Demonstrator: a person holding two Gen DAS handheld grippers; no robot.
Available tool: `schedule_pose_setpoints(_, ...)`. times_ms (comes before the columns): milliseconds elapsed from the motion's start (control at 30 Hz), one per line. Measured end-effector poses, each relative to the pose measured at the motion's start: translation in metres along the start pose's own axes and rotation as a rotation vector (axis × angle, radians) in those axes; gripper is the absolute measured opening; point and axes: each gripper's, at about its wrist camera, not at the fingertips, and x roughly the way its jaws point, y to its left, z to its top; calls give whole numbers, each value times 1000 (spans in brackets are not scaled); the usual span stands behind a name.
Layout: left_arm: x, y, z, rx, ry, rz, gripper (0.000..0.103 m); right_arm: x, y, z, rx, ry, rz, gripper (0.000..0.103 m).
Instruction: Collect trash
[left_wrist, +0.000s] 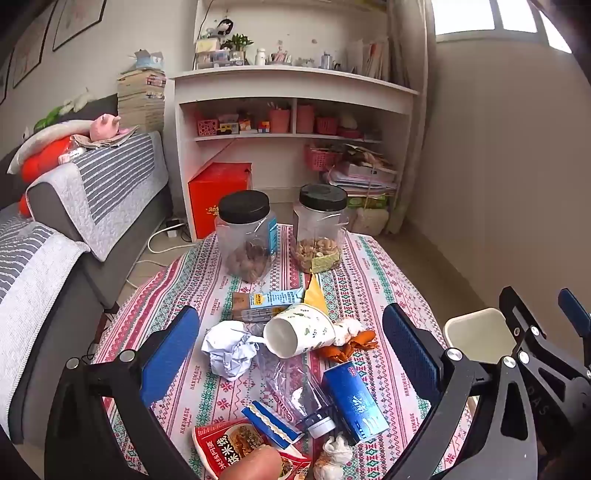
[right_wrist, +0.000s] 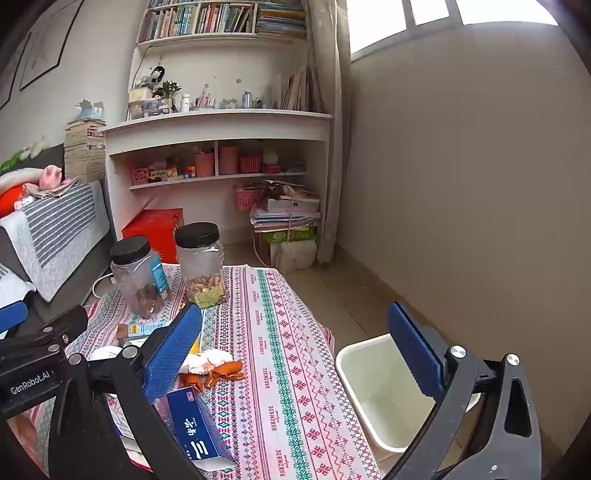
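Trash lies scattered on the patterned tablecloth (left_wrist: 373, 280). My left gripper (left_wrist: 290, 325) hangs open above it, with nothing between its blue pads. Below it are a crumpled white paper (left_wrist: 231, 349), a tipped paper cup (left_wrist: 299, 330), orange peel (left_wrist: 354, 345), a blue box (left_wrist: 354, 395), a clear plastic bag (left_wrist: 284, 380) and a red food packet (left_wrist: 236, 448). My right gripper (right_wrist: 295, 310) is open and empty at the table's right side. Its right finger reaches over a white bin (right_wrist: 380, 391) standing on the floor beside the table. The blue box (right_wrist: 199, 424) and orange peel (right_wrist: 225, 371) sit by its left finger.
Two clear jars with black lids (left_wrist: 245, 236) (left_wrist: 319, 229) stand at the table's far end, with a snack wrapper (left_wrist: 266, 304) in front of them. A grey sofa (left_wrist: 74, 229) runs along the left. White shelves (left_wrist: 291, 92) and a red box (left_wrist: 218, 195) stand behind.
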Motion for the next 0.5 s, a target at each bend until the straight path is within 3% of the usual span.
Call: schedule_pose_setpoints(500, 0, 7, 0, -8, 5, 0, 96, 2, -4, -1, 18, 21, 2, 96)
